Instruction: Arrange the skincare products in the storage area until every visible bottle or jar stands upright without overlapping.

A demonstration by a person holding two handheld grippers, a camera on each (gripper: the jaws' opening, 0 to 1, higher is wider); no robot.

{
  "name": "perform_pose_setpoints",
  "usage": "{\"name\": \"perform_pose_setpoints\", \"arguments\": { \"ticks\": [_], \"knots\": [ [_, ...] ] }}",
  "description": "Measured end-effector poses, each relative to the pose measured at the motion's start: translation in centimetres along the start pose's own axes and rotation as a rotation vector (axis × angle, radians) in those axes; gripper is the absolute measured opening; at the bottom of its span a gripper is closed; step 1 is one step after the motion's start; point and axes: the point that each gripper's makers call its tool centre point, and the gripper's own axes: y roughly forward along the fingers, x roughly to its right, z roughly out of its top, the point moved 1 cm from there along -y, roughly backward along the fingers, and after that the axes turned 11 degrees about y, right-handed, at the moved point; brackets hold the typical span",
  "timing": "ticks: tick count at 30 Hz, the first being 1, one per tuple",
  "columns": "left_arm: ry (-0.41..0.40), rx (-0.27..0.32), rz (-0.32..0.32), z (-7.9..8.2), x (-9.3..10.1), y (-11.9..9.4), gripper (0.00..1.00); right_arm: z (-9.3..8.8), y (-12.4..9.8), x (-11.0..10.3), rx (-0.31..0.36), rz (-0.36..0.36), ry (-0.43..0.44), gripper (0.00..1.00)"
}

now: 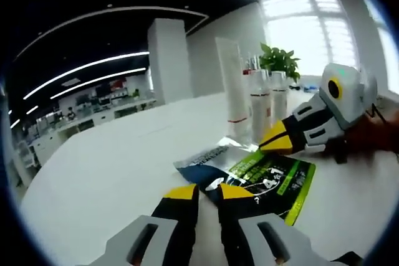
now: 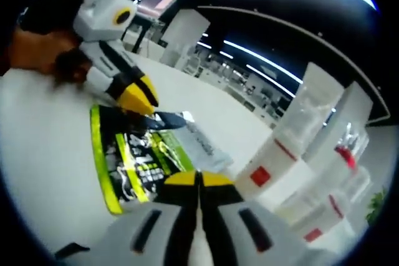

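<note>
We are working two grippers over a green sachet (image 1: 268, 179) on the white desk (image 1: 106, 172).
Left gripper (image 1: 208, 192) is hovering slightly parted, empty; right gripper (image 2: 199, 180) is closing its jaws, holding nothing visible, beside upright bottles (image 2: 293, 147).

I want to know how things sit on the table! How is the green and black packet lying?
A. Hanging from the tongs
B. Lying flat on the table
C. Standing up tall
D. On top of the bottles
B: the green and black packet lies flat on the white table, beside the upright bottles.
</note>
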Motion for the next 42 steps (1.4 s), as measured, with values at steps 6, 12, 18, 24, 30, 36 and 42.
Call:
{"name": "perform_pose_setpoints", "arguments": {
  "ticks": [6,12,18,24,30,36,42],
  "knots": [
    [0.020,-0.026,-0.047,-0.2,1.3,0.5,0.10,0.0,0.0,0.0,0.001,0.002,0.006,0.00],
    [0.042,-0.037,-0.053,-0.4,1.5,0.6,0.09,0.3,-0.2,0.0,0.015,0.007,0.023,0.00],
    [0.043,-0.037,-0.056,-0.4,1.5,0.7,0.09,0.5,0.0,-0.7,0.026,0.048,0.057,0.00],
    [0.040,-0.034,-0.061,-0.4,1.5,0.8,0.08,0.3,0.2,-0.7,0.024,0.061,0.087,0.00],
    [0.033,-0.033,-0.062,-0.4,1.6,1.0,0.08,0.2,0.4,-0.3,0.022,0.051,0.100,0.00],
    [0.017,-0.032,-0.066,-0.3,1.5,1.3,0.08,-0.1,0.5,0.1,0.019,0.045,0.152,0.00],
    [-0.007,-0.031,-0.065,-0.3,1.5,1.4,0.08,-0.3,0.7,0.4,0.014,0.047,0.224,0.00]
  ]
}}
